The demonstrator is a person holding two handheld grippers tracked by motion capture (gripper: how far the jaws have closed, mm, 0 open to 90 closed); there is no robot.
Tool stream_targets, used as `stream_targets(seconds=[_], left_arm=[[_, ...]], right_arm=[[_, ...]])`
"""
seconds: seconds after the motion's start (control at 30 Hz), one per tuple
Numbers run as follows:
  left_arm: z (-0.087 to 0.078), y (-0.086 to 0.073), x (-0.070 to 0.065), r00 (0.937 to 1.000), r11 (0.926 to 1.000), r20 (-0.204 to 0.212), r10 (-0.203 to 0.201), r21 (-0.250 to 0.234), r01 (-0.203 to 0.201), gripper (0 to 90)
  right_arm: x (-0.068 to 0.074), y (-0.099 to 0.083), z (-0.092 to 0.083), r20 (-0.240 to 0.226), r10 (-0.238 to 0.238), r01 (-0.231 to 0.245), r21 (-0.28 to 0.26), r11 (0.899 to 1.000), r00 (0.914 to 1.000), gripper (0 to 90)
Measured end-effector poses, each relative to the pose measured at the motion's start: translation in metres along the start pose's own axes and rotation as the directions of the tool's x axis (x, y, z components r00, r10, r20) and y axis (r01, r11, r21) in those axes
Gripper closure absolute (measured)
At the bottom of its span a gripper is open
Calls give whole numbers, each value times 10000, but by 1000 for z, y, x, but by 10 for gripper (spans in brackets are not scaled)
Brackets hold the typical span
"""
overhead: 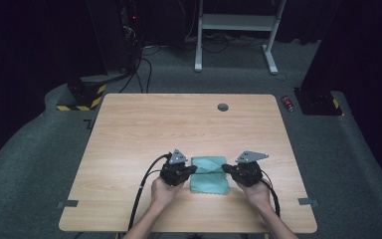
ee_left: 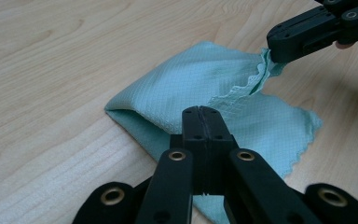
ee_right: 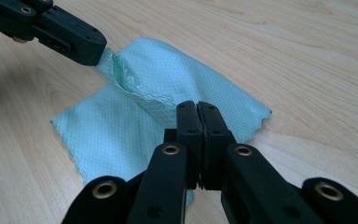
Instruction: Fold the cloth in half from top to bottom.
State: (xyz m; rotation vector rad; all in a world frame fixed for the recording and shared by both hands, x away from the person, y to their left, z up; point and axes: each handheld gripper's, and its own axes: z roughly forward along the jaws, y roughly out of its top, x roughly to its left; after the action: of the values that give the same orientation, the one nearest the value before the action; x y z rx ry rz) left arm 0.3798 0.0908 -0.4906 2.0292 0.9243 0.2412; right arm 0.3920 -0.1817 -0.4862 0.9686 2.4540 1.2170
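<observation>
my left claw (overhead: 193,169) is pressed together on the left edge of the teal cloth (overhead: 209,175), and my right claw (overhead: 227,169) pinches its right edge the same way. the cloth lies on the wooden counter (overhead: 179,124) near my side, between my two hands, partly folded over itself. in the left gripper view a scalloped corner of it is lifted a little in the right claw's tips.
</observation>
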Motion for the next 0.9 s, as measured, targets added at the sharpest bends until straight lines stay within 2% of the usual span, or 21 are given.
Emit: stream_targets(seconds=[0.37, 0.67, 0.9], left_arm=[[-3, -12, -7, 9998, 9998, -41, 200, 44, -200, 900], [-2, -21, -12, 9992, 9988, -57, 392, 296, -390, 900], [-1, -25, -15, 9991, 9984, -6, 424, 370, -423, 900]], right_arm=[[12, -13, -3, -177, -246, 247, 64, 9997, 9995, 888], [19, -21, -4, -267, -439, 445, 230, 9987, 9987, 886], [19, -27, -3, -466, -292, 308, 336, 9990, 9985, 882]])
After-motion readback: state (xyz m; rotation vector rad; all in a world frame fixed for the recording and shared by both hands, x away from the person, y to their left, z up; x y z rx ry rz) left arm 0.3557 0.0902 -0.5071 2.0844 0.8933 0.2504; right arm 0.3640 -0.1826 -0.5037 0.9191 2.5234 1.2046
